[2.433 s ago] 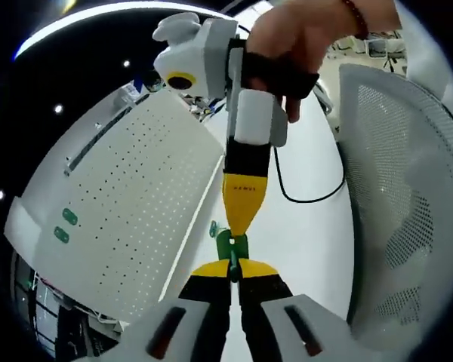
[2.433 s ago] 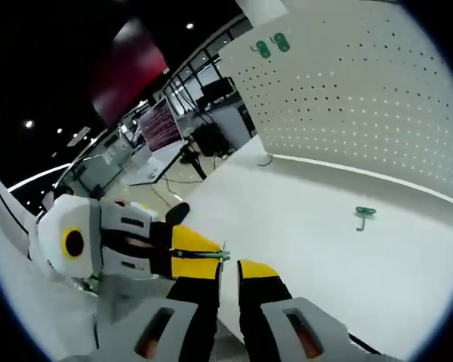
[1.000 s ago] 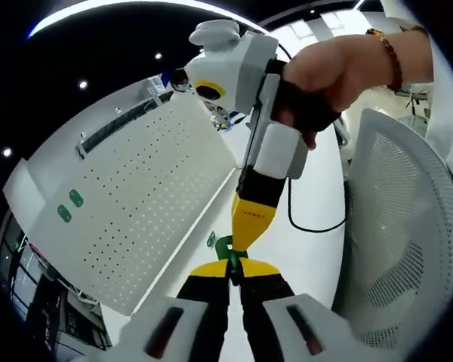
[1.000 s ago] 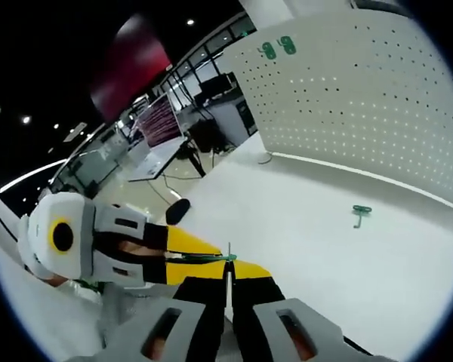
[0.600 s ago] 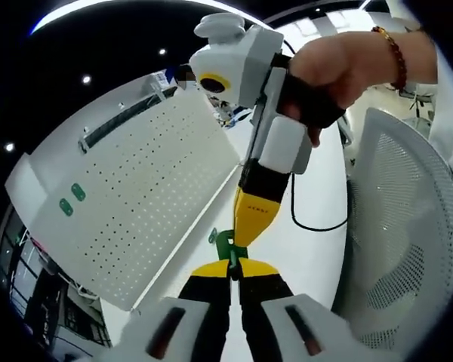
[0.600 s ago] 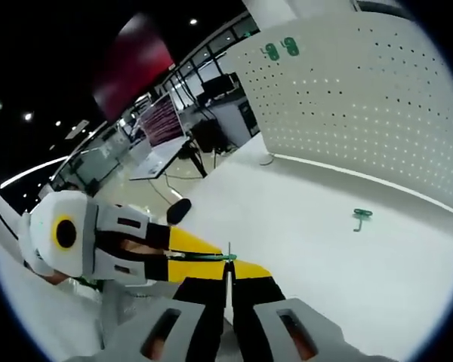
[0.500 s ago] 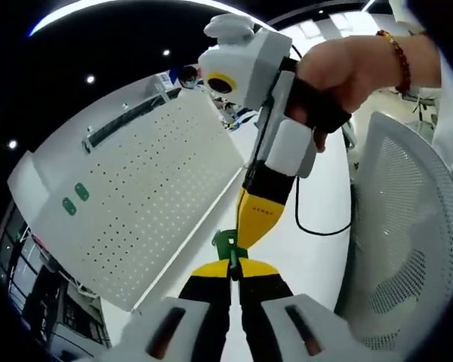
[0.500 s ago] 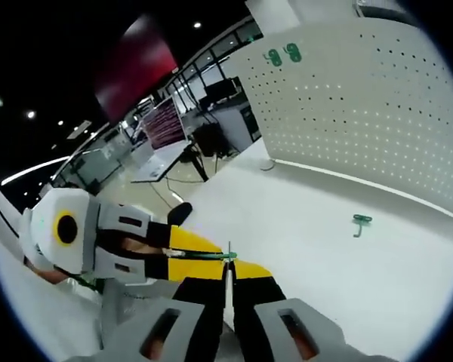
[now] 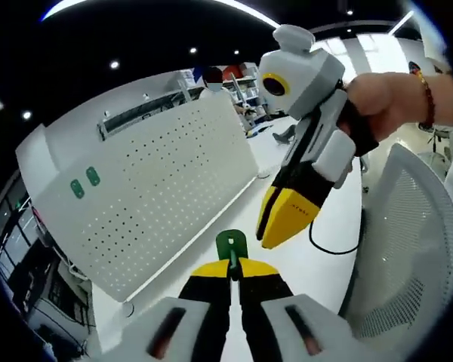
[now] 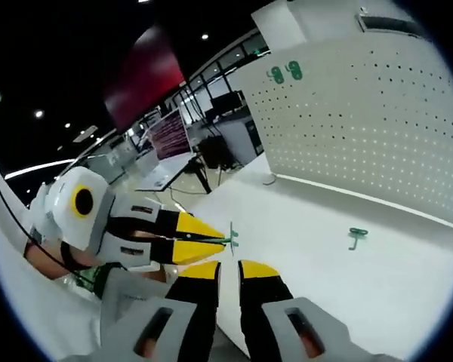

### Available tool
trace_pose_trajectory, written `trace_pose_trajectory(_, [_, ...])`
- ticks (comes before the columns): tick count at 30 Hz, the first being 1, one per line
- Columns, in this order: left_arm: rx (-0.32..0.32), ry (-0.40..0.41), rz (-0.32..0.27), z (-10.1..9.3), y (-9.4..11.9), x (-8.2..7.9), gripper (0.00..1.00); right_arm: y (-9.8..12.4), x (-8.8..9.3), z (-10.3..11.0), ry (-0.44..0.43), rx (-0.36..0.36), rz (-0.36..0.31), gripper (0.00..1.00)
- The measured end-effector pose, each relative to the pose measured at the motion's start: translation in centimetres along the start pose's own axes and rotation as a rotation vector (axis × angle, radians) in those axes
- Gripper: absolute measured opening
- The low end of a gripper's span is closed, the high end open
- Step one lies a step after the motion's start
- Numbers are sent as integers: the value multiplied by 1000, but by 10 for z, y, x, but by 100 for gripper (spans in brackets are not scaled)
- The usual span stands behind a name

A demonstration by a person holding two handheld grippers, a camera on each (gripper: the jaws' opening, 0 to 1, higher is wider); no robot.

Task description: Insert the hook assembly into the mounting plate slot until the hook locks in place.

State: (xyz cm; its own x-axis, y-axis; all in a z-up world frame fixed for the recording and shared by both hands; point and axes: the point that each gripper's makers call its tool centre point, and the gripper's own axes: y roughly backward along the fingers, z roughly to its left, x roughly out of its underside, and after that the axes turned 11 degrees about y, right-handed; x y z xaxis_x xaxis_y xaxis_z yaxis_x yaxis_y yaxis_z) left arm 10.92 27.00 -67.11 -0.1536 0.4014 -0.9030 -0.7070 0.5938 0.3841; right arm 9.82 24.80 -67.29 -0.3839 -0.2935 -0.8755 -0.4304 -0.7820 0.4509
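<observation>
Two green hooks in play: one small green metal hook with a flat tab (image 9: pixel 231 245) pinched at its stem between the closed yellow-tipped jaws of the left gripper (image 9: pixel 232 268), another loose green hook (image 10: pixel 355 236) lying flat on the white tabletop (image 10: pixel 317 249) at about 3 o'clock in the right gripper view, well apart from everything.

Right gripper (image 10: pixel 228 265) free of the hook, jaws slightly parted with a narrow gap, gripping nothing; seen in the left gripper view at 1 o'clock, yellow tip just beside the tab, probably not touching.

Step in hand, as judged: carry the held hook to the white perforated mounting board (image 9: pixel 155 196) and seat it. To do well: hold the pinch low on the stem, keep the tab square to the chosen hole row, push straight in until it catches, then release.

Left gripper view alone gives the tab face-on, the board at 10 o'clock with two green marks (image 9: pixel 85 182), a white mesh chair back (image 9: pixel 408 249) at 4 o'clock. Right gripper view gives the hook edge-on at the left jaw tips, plus the spare hook.
</observation>
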Motion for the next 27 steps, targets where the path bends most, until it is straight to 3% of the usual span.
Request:
trace_pose_trajectory(8, [-23,83,-29,10,-8,-11,3,14,-8,-15,37,74,-73,17])
trace_pose_trajectory(11, [-31,101,-39,13,-11,-16,3,17,-15,-18,105,92,-127,17])
trace_pose_trajectory(15, [-54,131,-52,20,-14,-21,3,22,-19,-18,120,111,-151,20])
trace_pose_trajectory(24, [-93,191,-84,39,-21,-36,3,39,-27,-31,170,215,-225,35])
trace_pose_trajectory(27, [-103,206,-98,45,-24,-42,3,45,-34,-31,260,250,-249,41])
